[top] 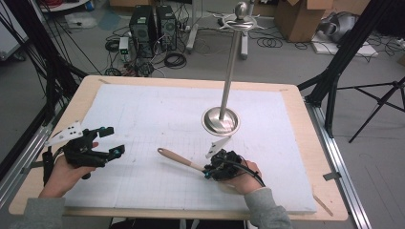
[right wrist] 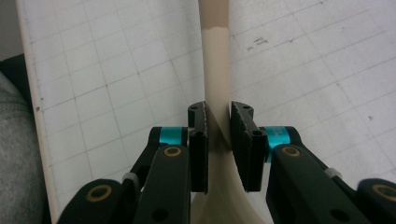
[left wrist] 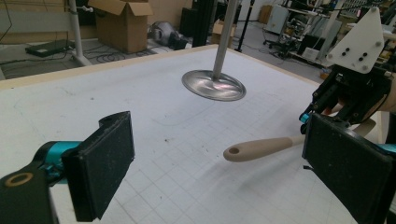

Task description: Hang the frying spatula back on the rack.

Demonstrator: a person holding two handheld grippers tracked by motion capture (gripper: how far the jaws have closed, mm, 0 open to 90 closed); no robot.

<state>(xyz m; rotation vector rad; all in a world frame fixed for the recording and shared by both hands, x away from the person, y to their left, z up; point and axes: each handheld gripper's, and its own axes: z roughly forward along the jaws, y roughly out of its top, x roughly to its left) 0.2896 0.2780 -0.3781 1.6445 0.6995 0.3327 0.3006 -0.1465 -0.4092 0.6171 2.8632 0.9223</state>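
Note:
A beige spatula with a wooden handle (top: pixel 177 159) is held just above the white gridded mat (top: pixel 157 114), handle pointing left. My right gripper (top: pixel 213 171) is shut on the spatula's neck (right wrist: pixel 217 116), where the pale silicone meets the wood. The handle's end, with its hanging hole (left wrist: pixel 233 151), points toward my left gripper (top: pixel 111 141). That gripper hovers at the mat's left side, open and holding nothing; its black pads (left wrist: pixel 103 163) stand wide apart. A steel stand with a round base (top: pixel 220 120) and a tall pole (top: pixel 230 62) rises behind the right hand.
The mat covers a wooden table (top: pixel 86 88). The stand's top carries hooks (top: pixel 241 21) high over the table. Beyond the far edge lie computer towers (top: pixel 153 28), cables and cardboard boxes (top: pixel 298 16) on the floor. Black tripod legs (top: pixel 334 71) flank the table's right.

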